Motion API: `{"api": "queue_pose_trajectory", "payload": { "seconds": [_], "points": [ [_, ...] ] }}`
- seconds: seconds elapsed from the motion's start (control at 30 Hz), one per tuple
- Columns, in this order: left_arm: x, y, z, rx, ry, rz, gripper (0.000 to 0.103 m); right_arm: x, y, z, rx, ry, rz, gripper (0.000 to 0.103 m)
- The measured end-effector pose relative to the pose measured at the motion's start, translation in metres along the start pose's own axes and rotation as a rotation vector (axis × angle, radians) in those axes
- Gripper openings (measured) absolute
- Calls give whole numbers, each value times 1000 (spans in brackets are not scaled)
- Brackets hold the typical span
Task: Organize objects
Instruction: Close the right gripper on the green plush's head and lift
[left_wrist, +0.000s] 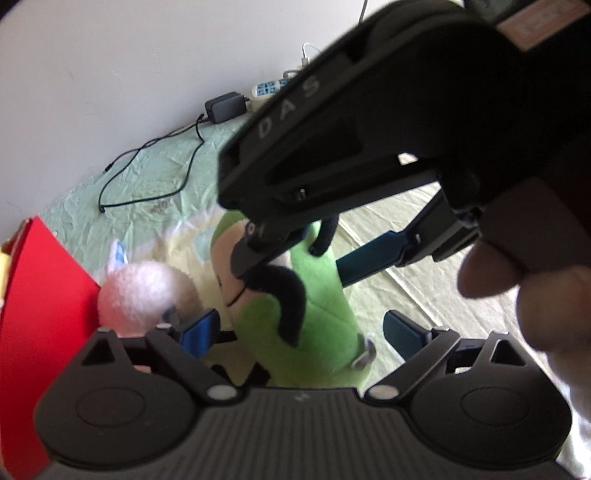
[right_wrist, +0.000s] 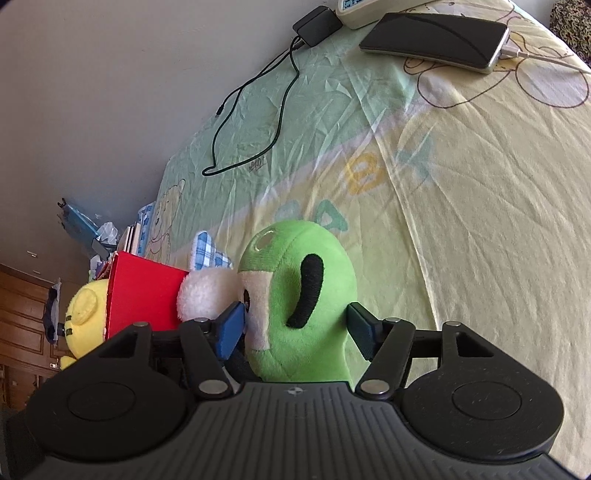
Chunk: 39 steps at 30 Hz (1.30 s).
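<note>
A green plush toy (right_wrist: 306, 306) with black arms and a cream face lies on the bed sheet (right_wrist: 461, 184). My right gripper (right_wrist: 295, 328) has its blue pads on both sides of the toy's body and is shut on it. In the left wrist view the same toy (left_wrist: 314, 325) sits between the pads of my left gripper (left_wrist: 299, 336), which is open around it with gaps on both sides. The right gripper (left_wrist: 332, 254) crosses above. A white fluffy plush (right_wrist: 207, 295) touches the green toy's face. A red box (right_wrist: 144, 295) stands behind it.
A yellow plush (right_wrist: 83, 314) sits beyond the red box. A black charger and cable (right_wrist: 280, 92), a phone (right_wrist: 436, 40) and a white remote (right_wrist: 369, 11) lie at the far end of the bed by the wall. A hand (left_wrist: 535, 295) holds the right gripper.
</note>
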<state>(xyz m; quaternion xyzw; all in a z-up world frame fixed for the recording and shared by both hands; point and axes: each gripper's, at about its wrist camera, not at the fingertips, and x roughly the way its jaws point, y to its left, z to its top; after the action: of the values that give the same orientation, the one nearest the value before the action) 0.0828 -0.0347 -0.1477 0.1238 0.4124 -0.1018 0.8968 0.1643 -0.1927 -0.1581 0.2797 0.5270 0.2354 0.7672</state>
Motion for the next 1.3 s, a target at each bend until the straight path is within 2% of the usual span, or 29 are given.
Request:
{"api": "queue_pose_trajectory", "payload": {
  "seconds": [0.1, 0.3, 0.73, 0.87, 1.3],
  "points": [
    [7, 2, 0, -31, 35, -9, 84, 1, 1, -4, 7, 3, 4, 65],
    [2, 10, 3, -73, 39, -29, 76, -4, 4, -15, -8, -17, -4, 58],
    [-50, -9, -21, -100, 33, -56, 71, -37, 12, -52, -28, -20, 4, 57],
    [-70, -12, -32, -128, 35, -68, 71, -46, 19, -67, -61, -7, 8, 57],
    [-125, -14, -73, -207, 51, -42, 71, -59, 48, -116, -193, 50, 19, 57]
  ]
}}
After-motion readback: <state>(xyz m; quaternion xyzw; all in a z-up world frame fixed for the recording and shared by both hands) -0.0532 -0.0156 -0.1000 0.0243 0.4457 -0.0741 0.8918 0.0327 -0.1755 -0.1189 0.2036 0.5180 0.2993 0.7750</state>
